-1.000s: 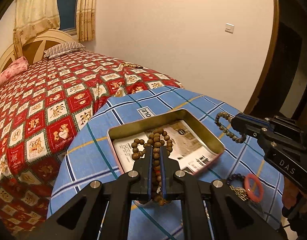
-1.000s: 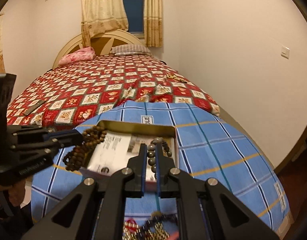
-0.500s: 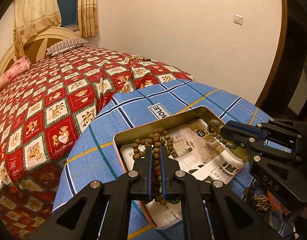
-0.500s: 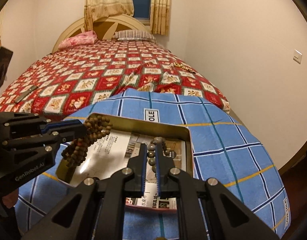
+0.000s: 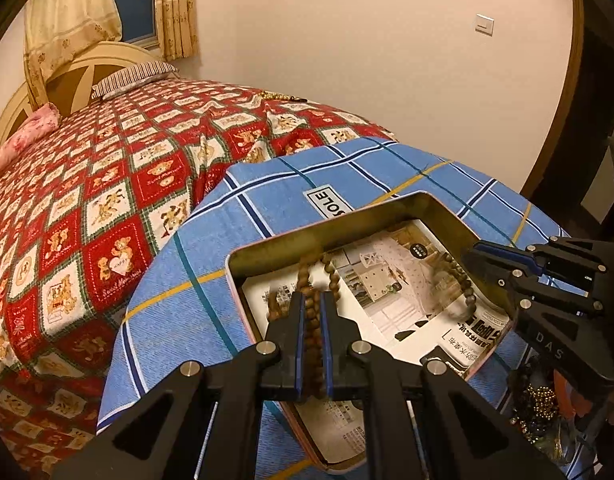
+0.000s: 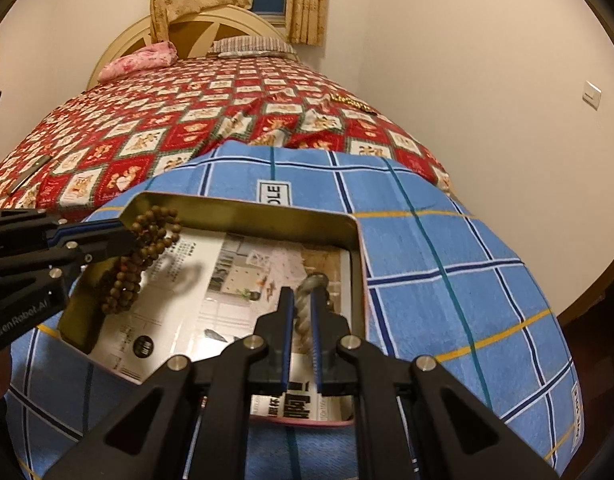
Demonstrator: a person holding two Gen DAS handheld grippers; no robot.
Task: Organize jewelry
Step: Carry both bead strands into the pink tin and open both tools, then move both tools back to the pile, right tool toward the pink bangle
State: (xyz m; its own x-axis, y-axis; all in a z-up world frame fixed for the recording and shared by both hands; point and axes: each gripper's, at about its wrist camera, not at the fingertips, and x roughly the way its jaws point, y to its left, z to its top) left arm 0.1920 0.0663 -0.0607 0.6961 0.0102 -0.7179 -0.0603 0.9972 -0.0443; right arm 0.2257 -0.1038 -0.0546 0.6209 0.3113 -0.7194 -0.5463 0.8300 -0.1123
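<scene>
Both grippers are hanging over the paper-lined gold rectangular tin: the left gripper is pinching a brown wooden bead strand, the right gripper a blurred, seemingly darker bead loop. Lower each low before letting go, so beads are landing inside the walls.

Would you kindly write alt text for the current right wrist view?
The right gripper pinches a string of beads over an open tin lined with printed paper. The left gripper holds a brown bead bracelet at the tin's left edge, on a blue checked cloth.
</scene>
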